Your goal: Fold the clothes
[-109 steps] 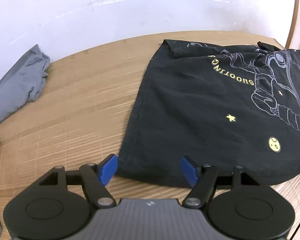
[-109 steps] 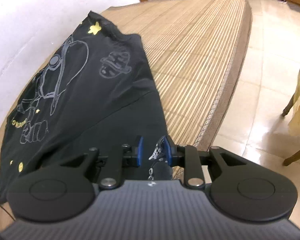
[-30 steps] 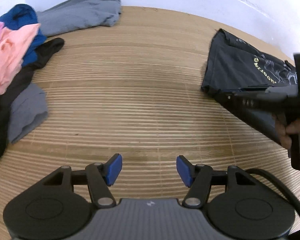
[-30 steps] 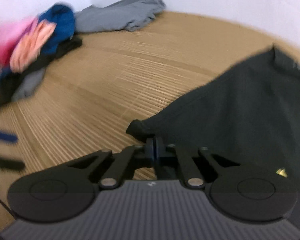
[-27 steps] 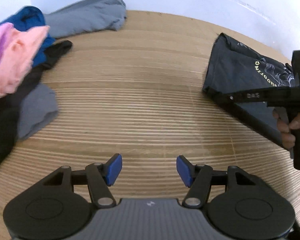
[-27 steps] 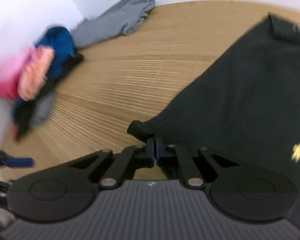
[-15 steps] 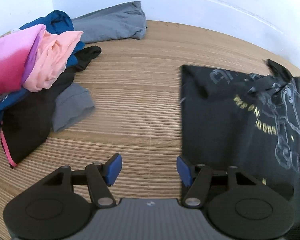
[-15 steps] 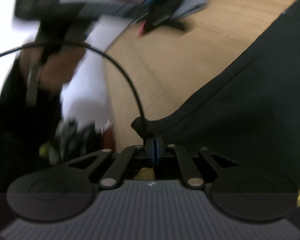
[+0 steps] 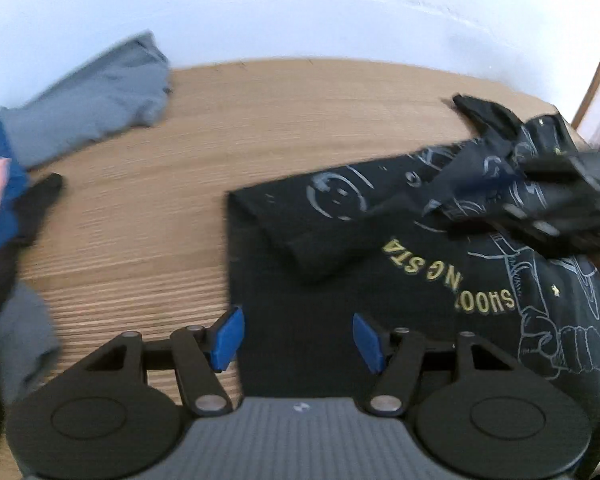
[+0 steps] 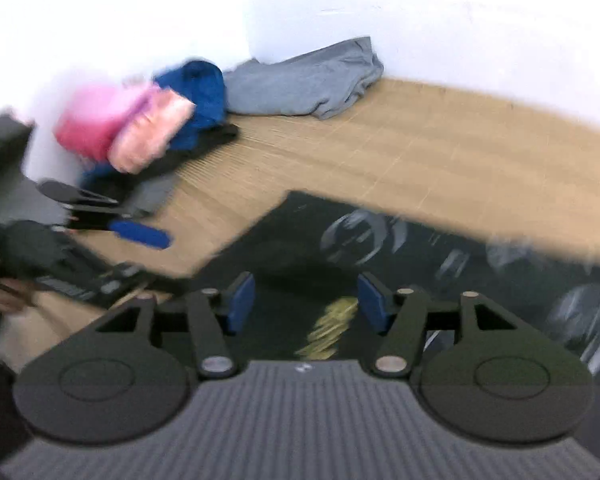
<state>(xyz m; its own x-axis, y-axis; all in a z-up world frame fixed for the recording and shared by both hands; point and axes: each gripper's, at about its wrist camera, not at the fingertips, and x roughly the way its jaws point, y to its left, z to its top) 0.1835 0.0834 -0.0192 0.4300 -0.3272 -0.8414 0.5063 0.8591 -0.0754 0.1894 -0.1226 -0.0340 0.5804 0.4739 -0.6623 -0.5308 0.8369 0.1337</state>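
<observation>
A black T-shirt (image 9: 420,280) with a white line drawing and yellow lettering lies on the bamboo mat (image 9: 300,120). One flap (image 9: 332,220) of it is folded over the printed front. My left gripper (image 9: 296,338) stands open just above the shirt's left edge, with nothing between its blue pads. In the right wrist view the right gripper (image 10: 306,302) hovers over the shirt (image 10: 380,240). Its jaws are opening, and the pads are well apart and touch no cloth. Motion blur smears this view.
A grey garment (image 9: 96,104) lies by the white wall. Left of it sits a pile of pink, blue and black clothes (image 10: 148,128). A wooden door frame (image 9: 596,80) stands at the far right. A person's hand (image 10: 4,296) shows at the left edge.
The right gripper was shut on the shirt's corner and has let it go; the flap now lies across the shirt. The left gripper has swung right to the shirt's edge.
</observation>
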